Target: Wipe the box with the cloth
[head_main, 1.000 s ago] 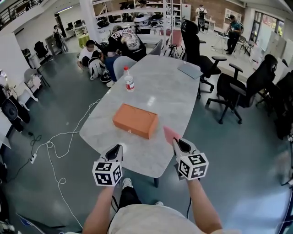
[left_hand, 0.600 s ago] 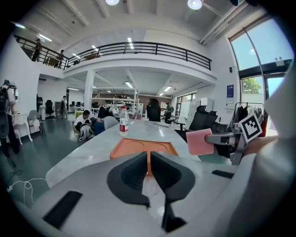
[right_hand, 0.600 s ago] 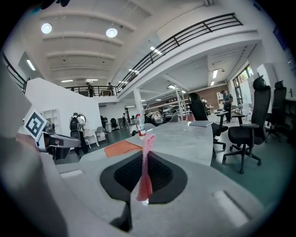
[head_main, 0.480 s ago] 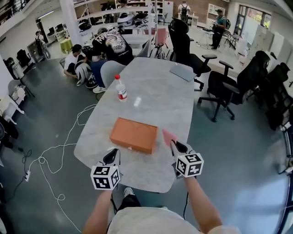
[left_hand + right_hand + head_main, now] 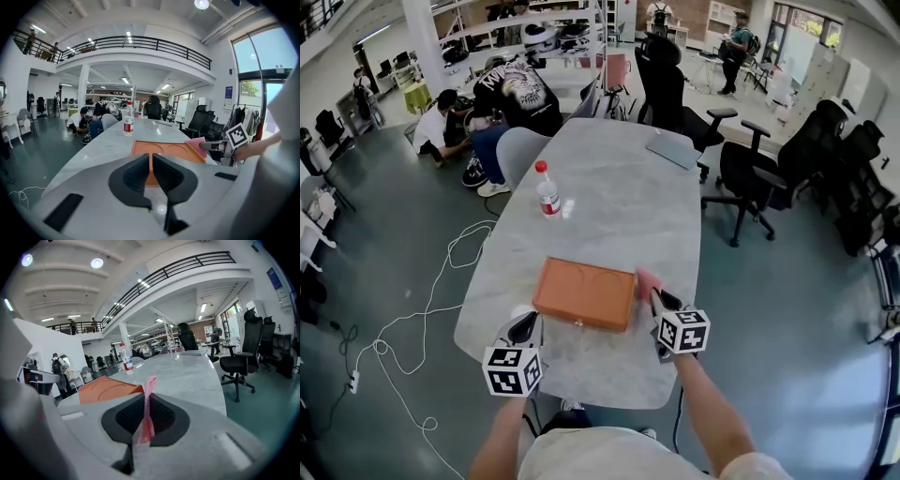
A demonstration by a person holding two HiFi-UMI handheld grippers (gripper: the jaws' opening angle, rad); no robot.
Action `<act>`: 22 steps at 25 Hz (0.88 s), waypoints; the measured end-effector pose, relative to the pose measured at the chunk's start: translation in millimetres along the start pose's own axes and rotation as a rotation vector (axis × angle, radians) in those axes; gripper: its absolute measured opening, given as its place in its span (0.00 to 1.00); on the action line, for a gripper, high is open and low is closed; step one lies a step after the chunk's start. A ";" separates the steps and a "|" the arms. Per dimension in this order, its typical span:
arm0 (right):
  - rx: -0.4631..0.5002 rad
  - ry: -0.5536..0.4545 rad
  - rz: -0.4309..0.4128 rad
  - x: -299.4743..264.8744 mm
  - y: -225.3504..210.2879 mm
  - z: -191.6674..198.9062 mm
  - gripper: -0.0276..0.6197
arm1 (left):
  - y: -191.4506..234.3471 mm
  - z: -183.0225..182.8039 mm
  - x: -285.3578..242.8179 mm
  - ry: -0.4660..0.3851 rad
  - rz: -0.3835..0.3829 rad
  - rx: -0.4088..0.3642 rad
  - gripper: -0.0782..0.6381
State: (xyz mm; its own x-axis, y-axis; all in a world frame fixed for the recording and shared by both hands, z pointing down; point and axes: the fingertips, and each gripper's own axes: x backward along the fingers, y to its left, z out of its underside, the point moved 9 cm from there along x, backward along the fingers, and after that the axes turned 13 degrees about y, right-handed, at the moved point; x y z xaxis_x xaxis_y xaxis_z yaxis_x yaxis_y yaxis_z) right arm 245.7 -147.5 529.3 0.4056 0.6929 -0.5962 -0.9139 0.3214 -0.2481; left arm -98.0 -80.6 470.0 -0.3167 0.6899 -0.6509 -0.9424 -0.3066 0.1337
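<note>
The orange box (image 5: pixel 584 292) lies on the marble table (image 5: pixel 619 187), just ahead of both grippers' fingertips and nearer to them than a second ago. The pink cloth (image 5: pixel 649 279) is pinched upright between the fingers of the right gripper (image 5: pixel 657 298). Its free end now sits just beside the box's right end, where earlier a strip of table showed between them. The left gripper (image 5: pixel 525 326) hovers short of the box's near edge, fingers closed to a thin slit with nothing in it. Well beyond the fingertips stands a water bottle (image 5: pixel 547 190)
</note>
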 end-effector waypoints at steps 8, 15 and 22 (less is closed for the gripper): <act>-0.059 -0.018 -0.080 -18.4 4.9 9.5 0.07 | 25.7 -7.5 -14.1 0.018 0.048 -0.042 0.15; -0.086 -0.060 -0.119 -18.3 11.6 12.0 0.07 | 39.6 -13.5 -20.7 0.027 0.080 -0.073 0.15; -0.104 -0.067 -0.178 -14.4 19.6 15.7 0.07 | 38.0 -11.2 -21.9 0.028 0.108 -0.091 0.15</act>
State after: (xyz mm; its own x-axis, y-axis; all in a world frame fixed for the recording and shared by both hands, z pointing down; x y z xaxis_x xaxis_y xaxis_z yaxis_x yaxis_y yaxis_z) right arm 222.2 -141.1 544.9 0.5580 0.6733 -0.4850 -0.8234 0.3764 -0.4247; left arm -125.7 -114.7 481.0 -0.4114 0.6312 -0.6575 -0.8890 -0.4372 0.1365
